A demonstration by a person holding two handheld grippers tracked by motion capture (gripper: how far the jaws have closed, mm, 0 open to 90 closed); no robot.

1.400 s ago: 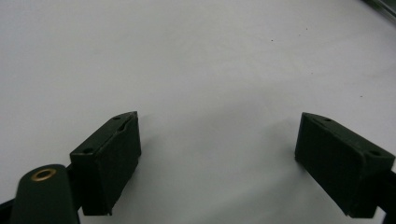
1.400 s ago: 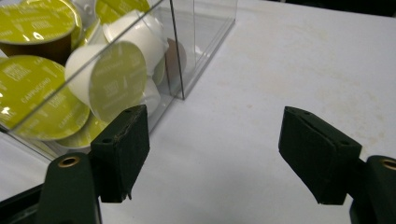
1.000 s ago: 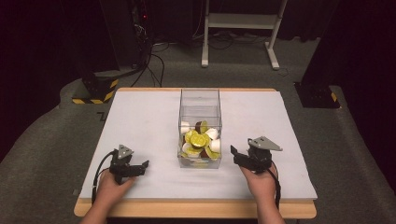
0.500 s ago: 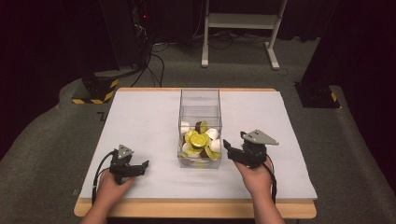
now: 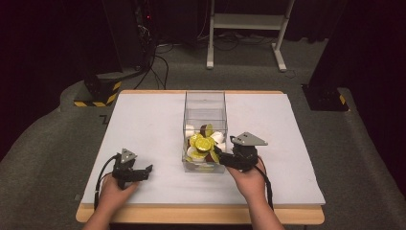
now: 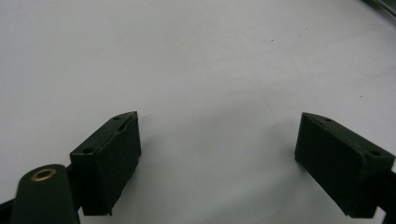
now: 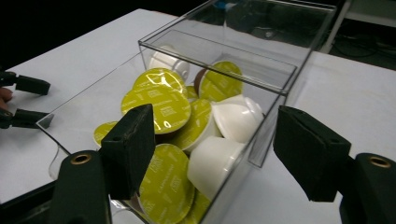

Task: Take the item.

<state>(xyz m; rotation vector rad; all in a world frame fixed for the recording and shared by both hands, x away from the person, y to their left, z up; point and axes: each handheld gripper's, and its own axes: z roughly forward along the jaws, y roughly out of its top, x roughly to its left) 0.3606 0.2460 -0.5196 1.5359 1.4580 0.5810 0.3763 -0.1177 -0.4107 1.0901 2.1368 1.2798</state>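
Clear box (image 5: 205, 103), mid-tabletop (image 5: 143, 124): holds coffee capsules (image 5: 203, 143). Right gripper (image 7: 212, 144) straddles its near wall, fingers closing, gripping nothing, likely for picking. Left gripper (image 6: 219, 154) beside box, fingers spread, idle.

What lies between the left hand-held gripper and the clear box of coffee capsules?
Nothing: in the high view, only bare white table separates the left hand-held gripper from the clear box of coffee capsules.

Mid-frame I see box (image 5: 205, 112) holding capsules (image 5: 203, 143); right gripper (image 5: 221, 156) at its lower-right wall, left gripper (image 5: 146, 171) lower left.
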